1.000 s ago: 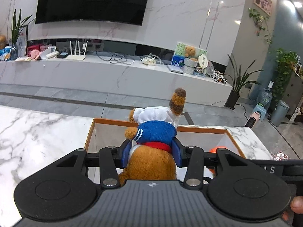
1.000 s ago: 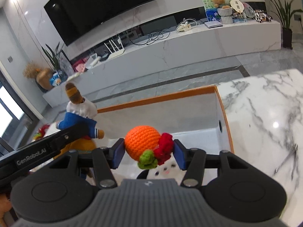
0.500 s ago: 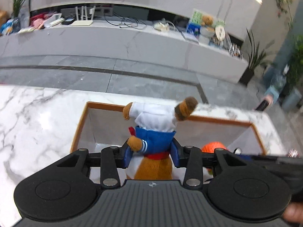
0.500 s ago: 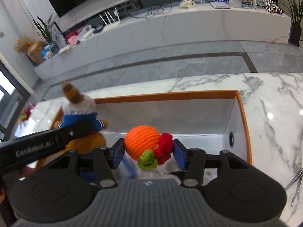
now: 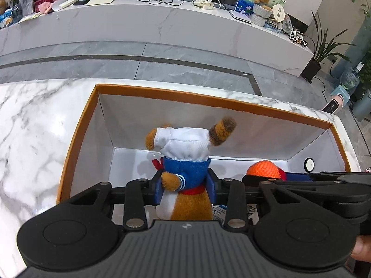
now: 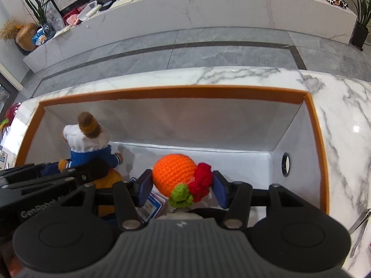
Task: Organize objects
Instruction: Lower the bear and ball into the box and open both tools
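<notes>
A brown plush dog (image 5: pixel 185 143) in a white hat and blue jacket hangs head-first inside the orange-rimmed white box (image 5: pixel 208 99). My left gripper (image 5: pixel 185 185) grips its waist, the jaws still closing tight on it. In the right wrist view, my right gripper (image 6: pixel 180 185) is shut on a crocheted orange ball (image 6: pixel 174 173) with a green and red tuft, held low inside the same box (image 6: pixel 174 91). The plush dog (image 6: pixel 88 143) shows at that view's left and the orange ball (image 5: pixel 263 170) at the left view's right. The two grippers sit side by side.
The box stands on a white marble table (image 5: pixel 34 139). A barcoded packet (image 6: pixel 149 206) lies on the box floor under the grippers. A round hole (image 6: pixel 285 164) marks the box's right wall. Metal tongs (image 6: pixel 359 224) lie on the table right of the box.
Both grippers have tipped downward and sunk toward the box, carrying the plush dog and the orange ball from above its rim to inside its walls.
</notes>
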Demonstrator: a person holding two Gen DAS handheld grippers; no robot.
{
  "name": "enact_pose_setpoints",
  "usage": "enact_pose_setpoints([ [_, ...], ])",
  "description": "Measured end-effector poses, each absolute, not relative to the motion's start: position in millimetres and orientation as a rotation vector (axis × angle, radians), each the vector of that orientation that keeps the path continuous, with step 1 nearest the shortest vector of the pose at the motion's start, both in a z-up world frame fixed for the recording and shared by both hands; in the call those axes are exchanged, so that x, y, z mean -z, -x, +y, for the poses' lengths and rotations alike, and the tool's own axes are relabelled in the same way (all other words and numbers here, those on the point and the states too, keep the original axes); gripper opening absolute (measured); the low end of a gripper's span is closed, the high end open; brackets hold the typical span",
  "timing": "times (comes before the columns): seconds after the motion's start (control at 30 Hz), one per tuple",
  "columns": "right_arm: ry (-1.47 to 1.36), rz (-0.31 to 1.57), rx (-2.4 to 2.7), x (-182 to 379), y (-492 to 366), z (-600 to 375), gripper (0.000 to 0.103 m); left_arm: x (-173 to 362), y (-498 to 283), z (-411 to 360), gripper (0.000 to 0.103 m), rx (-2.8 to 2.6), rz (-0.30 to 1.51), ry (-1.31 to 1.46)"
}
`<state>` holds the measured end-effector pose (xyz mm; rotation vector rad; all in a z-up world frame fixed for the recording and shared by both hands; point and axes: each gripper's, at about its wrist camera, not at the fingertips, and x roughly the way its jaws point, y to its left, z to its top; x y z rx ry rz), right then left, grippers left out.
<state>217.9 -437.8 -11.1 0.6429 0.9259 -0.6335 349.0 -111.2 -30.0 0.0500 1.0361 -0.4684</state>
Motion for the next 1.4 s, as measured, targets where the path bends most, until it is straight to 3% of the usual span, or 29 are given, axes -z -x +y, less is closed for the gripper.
enact_pose_setpoints([
  [0.87, -0.624, 1.066, 0.650, 32.9, -233.2, -443.9, 0.057, 40.2, -355.4, -139.5, 0.042, 0.445, 1.119, -0.232],
  [1.33, -0.624, 1.099, 0.654, 35.5, -234.4, -447.1, 0.059, 49.9, -362.0, -136.9, 0.048, 0.436, 1.158, -0.228],
  [1.4, -0.629, 1.097, 0.656, 35.8, -234.4, -447.2, 0.059, 50.3, -362.7, -136.9, 0.052, 0.434, 1.156, -0.227],
])
